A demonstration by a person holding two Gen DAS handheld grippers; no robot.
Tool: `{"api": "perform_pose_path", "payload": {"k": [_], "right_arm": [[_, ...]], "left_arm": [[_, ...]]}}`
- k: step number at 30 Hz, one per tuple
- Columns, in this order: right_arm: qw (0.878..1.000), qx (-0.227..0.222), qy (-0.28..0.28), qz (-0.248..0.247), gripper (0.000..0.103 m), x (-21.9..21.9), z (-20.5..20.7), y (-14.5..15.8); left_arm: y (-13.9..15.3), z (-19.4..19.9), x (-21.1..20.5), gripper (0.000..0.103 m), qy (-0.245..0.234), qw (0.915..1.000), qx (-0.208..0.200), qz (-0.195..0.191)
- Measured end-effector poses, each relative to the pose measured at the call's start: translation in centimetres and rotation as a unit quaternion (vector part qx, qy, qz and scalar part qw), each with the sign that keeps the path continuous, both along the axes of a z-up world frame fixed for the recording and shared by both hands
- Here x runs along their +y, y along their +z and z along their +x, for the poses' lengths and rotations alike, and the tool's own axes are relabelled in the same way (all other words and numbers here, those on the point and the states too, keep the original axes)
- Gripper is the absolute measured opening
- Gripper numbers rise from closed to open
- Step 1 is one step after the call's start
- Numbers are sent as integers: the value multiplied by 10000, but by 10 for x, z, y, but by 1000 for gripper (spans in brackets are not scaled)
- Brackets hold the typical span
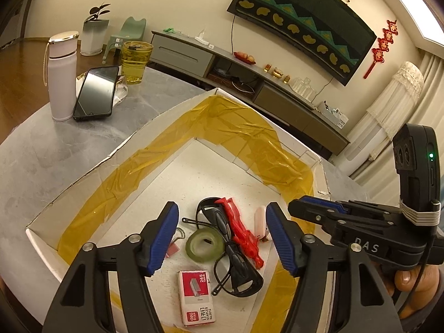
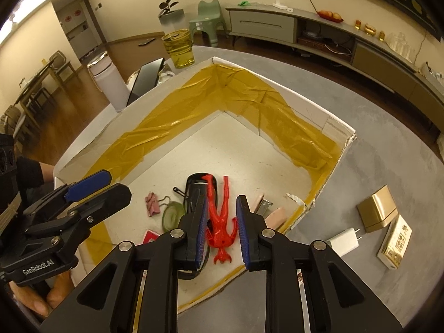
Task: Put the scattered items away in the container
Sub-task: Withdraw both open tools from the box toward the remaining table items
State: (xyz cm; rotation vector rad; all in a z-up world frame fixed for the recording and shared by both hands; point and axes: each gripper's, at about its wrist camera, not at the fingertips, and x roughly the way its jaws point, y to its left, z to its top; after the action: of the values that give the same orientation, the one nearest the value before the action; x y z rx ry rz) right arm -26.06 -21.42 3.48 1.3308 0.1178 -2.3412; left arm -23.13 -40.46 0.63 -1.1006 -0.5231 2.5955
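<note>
The red figure lies flat on the floor of the white box, partly across the black glasses, its head toward the camera. In the right wrist view, the right gripper hangs just above it with the jaws narrowly apart, 1 pad on each side of the torso and nothing clamped. I judge the toy light, stiff and thin-limbed plastic, safest held across the torso rather than by an arm or leg. This view alone shows what is left on the grey table: a white charger, a gold box and a printed packet, all outside the torn wall.

In the left wrist view, the left gripper hovers wide and empty over the box's contents. Only here are the tape roll and the staple box seen whole, and the right tool's jaws appear from the side, too foreshortened to judge.
</note>
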Motion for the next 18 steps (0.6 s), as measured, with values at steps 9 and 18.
{"api": "perform_pose_path", "payload": {"k": [9,18], "right_arm": [[9992,100,55,-373,23,14,28,12],[9964,221,23,-821,23,49,66,19]], "left_arm": [[7,19,3,66,-16,9995,326,53],[19,49,12,66,-59,9969,785,74]]}}
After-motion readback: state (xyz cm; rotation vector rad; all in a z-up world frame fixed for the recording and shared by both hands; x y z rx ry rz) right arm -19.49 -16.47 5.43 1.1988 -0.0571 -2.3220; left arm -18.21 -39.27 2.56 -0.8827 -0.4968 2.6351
